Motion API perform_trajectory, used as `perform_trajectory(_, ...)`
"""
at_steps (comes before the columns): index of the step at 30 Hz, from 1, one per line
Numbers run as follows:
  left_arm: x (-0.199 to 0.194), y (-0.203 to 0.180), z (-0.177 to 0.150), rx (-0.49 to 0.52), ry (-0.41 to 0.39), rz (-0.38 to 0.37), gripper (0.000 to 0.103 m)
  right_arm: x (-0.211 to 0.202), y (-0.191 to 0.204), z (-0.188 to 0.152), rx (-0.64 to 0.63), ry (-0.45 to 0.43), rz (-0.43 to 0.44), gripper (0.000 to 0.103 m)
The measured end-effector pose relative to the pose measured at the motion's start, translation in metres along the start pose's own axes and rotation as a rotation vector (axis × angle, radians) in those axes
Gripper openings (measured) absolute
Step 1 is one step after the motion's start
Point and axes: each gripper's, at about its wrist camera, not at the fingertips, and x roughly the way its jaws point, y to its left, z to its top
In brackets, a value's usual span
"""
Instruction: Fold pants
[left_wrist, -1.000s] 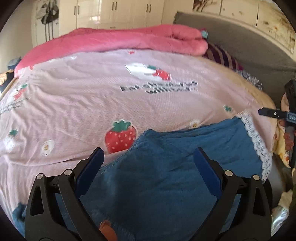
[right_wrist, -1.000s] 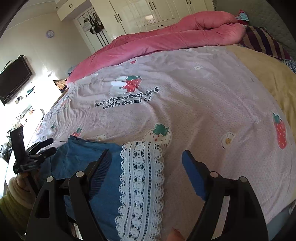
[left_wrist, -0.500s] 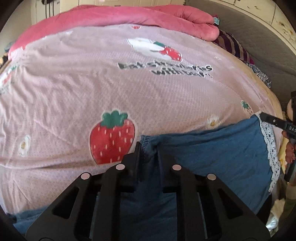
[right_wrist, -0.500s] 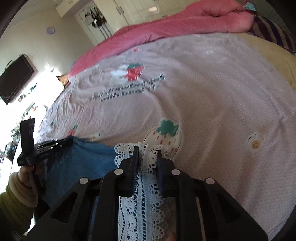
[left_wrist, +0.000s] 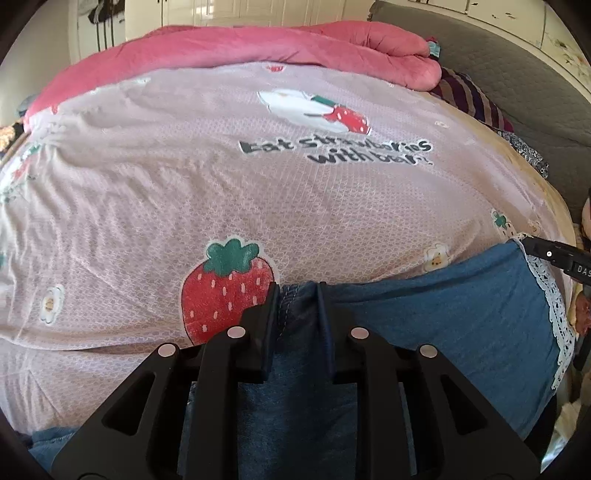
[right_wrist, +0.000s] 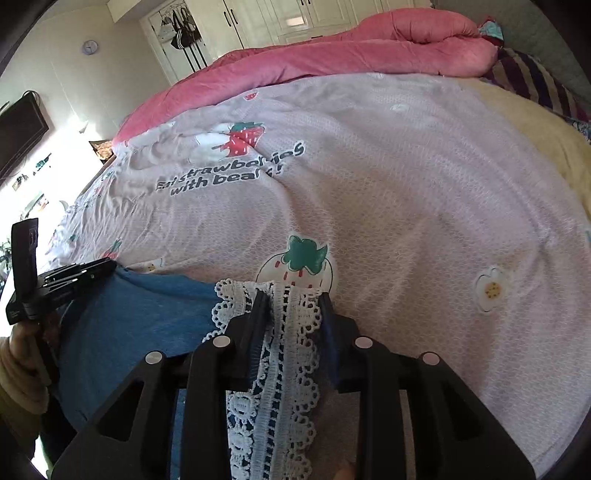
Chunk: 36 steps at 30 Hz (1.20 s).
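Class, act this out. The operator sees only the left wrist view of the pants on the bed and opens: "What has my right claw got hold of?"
Observer: The right claw has the white lace hem between its fingers, and its jaws are opening.
Operator: What hangs on the wall at far left?
Observer: A dark screen.
Operator: Anything higher up?
Observer: A round clock.

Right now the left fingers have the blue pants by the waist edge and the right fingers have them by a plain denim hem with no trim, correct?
Not quite. The right gripper holds the blue pants by a hem trimmed with white lace, not a plain one; the right wrist view shows the lace bunched between the fingers. The left gripper does pinch the denim edge.
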Motion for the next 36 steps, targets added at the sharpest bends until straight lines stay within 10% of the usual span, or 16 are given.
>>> perform_trajectory(10, -0.039, -0.013, -0.005, 0.014, -0.076, 0.020, 0.015, -0.059, 0.030, -0.022, -0.088, -0.109, -0.034, 0.060)
perform_trajectory(36, -0.137, -0.030, -0.063, 0.027, -0.191, 0.042, 0.060, -0.089, 0.115, -0.100, -0.220, -0.083, 0.036, 0.079)
